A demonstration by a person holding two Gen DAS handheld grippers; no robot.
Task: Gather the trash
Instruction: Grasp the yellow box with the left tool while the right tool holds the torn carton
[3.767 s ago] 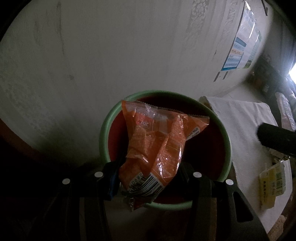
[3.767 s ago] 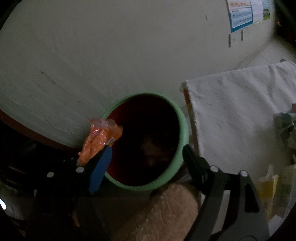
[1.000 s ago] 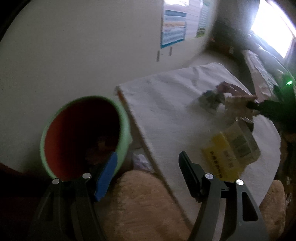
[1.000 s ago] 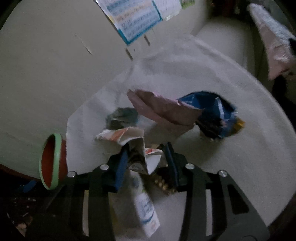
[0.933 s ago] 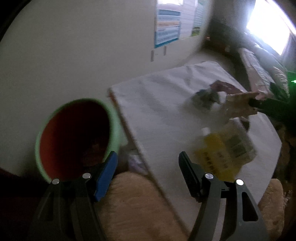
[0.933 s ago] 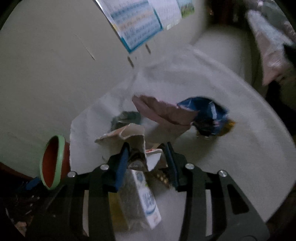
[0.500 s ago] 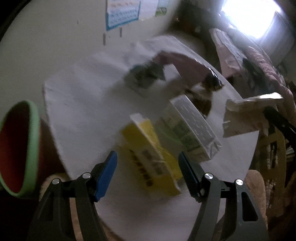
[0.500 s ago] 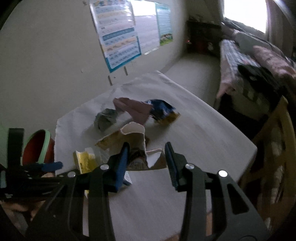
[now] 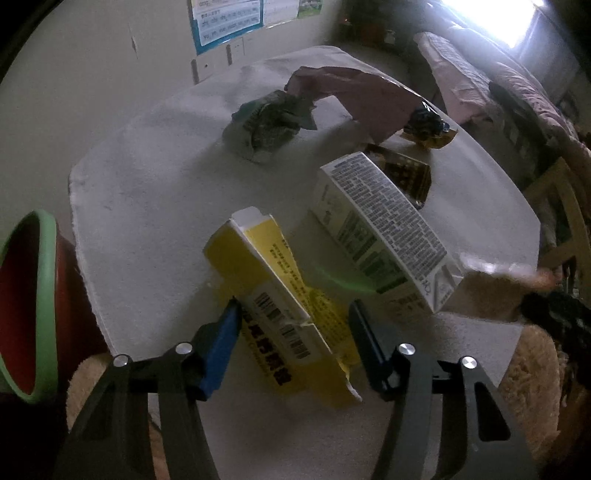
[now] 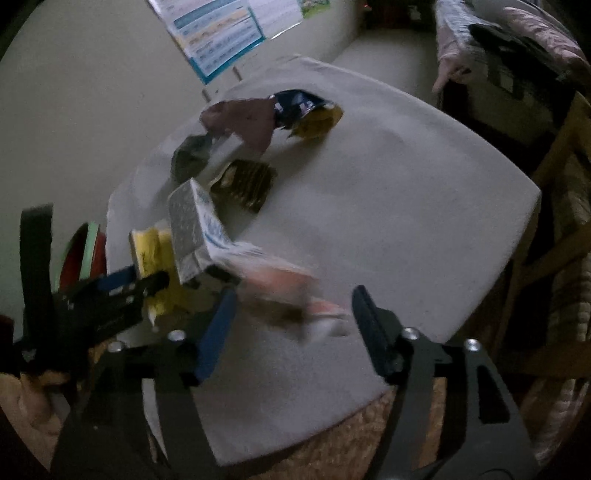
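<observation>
Newly released wrapper [image 10: 291,291] between right claw [image 10: 291,314] fingers

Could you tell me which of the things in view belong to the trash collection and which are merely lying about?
Job:
yellow carton, between the open left claw
white carton
crumpled dark wrapper
pink wrapper
blue bag
green-rimmed bin

Lying about:
wall posters
bedding

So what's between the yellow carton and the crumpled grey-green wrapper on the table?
Nothing: in the left wrist view, only bare white tablecloth runs from the yellow carton up to the crumpled grey-green wrapper. The white carton lies off to the right.
</observation>
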